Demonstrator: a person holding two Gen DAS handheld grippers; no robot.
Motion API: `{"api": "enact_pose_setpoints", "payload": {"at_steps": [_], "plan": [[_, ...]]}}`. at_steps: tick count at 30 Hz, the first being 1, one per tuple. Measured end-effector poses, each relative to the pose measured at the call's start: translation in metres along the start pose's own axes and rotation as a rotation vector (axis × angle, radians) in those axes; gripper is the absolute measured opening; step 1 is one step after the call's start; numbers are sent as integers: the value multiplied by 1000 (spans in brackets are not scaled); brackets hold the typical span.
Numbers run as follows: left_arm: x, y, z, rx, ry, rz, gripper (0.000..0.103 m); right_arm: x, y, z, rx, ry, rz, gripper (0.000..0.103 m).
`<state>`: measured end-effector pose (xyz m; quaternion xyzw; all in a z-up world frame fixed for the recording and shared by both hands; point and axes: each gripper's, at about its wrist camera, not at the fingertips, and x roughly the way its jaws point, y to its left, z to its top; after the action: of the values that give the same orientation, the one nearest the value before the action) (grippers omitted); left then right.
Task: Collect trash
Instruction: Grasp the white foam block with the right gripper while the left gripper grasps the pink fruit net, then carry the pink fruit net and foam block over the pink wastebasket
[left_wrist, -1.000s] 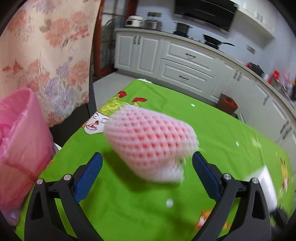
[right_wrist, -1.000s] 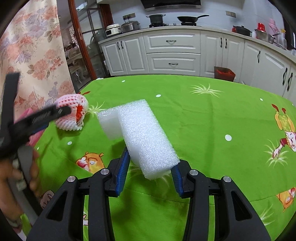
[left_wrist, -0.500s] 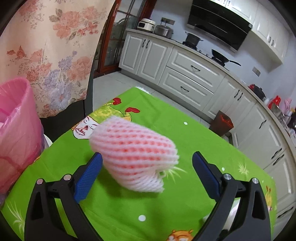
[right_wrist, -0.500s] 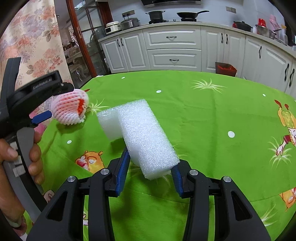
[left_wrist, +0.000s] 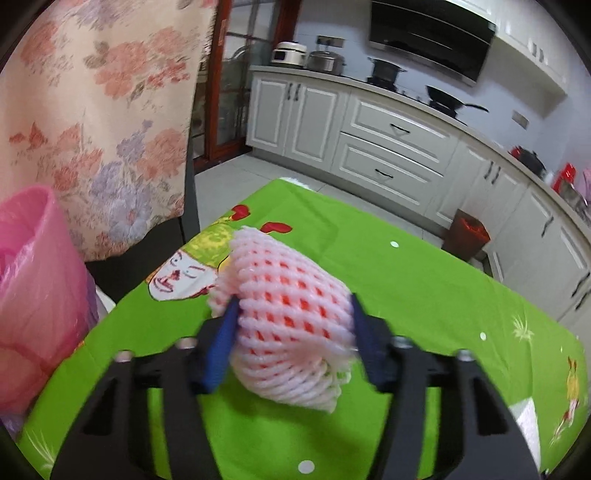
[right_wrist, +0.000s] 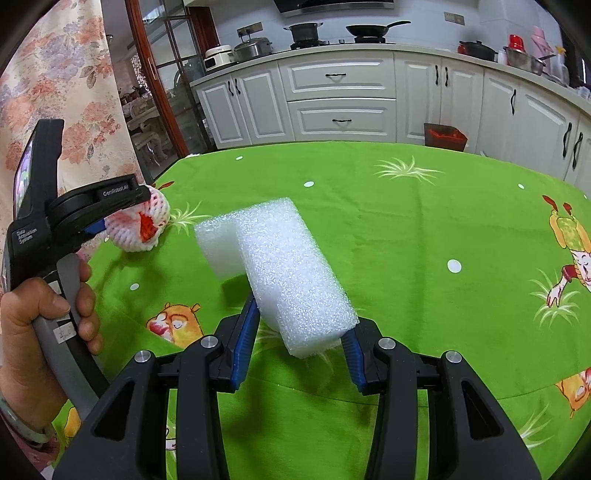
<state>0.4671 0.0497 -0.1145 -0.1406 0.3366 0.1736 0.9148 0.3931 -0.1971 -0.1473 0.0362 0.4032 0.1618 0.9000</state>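
Two grippers over green tablecloth. Left gripper at left table edge, jaws closing, blue pads pressing both sides of pink foam fruit net. Right gripper, nearer centre, clamped on white foam block, block held above cloth. Pink bin at far left, beside table.

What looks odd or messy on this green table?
Nothing is spilled or broken. The only strays are packing scraps: a pink foam fruit net with the left gripper closing on it, and an L-shaped white foam block clamped in the right gripper. The tablecloth lies flat.
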Motion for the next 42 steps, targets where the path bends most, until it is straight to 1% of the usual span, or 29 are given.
{"api": "enact_pose_setpoints", "payload": {"at_steps": [1, 3, 6, 10, 13, 16, 19, 23, 30, 34, 42], "plan": [[-2, 0, 0, 11, -4, -9, 42, 0, 0, 0, 0, 0, -1, 42], [-6, 0, -2, 32, -7, -27, 38, -1, 1, 0, -2, -2, -4, 42], [-18, 2, -8, 57, -27, -49, 36, -3, 1, 0, -2, -13, -11, 42], [-43, 4, -24, 114, -59, -85, 36, -6, 2, 0, 0, -27, -20, 42], [-60, 8, -37, 152, -84, -94, 36, -6, 1, 0, 3, -33, -22, 42], [-76, 12, -51, 192, -100, -99, 36, -11, 1, -1, 1, -60, -26, 42], [-94, 16, -61, 239, -118, -110, 36, -17, 9, -5, -28, -76, -38, 42], [-114, 21, -74, 284, -140, -127, 36, -27, 20, -14, -31, -82, -15, 42], [-144, 31, -99, 349, -171, -156, 36, -53, 41, -28, -53, -104, 15, 42], [-158, 38, -110, 367, -184, -165, 36, -64, 51, -37, -66, -110, 23, 42], [-199, 56, -130, 417, -254, -178, 36, -87, 77, -51, -108, -120, 49, 42]]}}
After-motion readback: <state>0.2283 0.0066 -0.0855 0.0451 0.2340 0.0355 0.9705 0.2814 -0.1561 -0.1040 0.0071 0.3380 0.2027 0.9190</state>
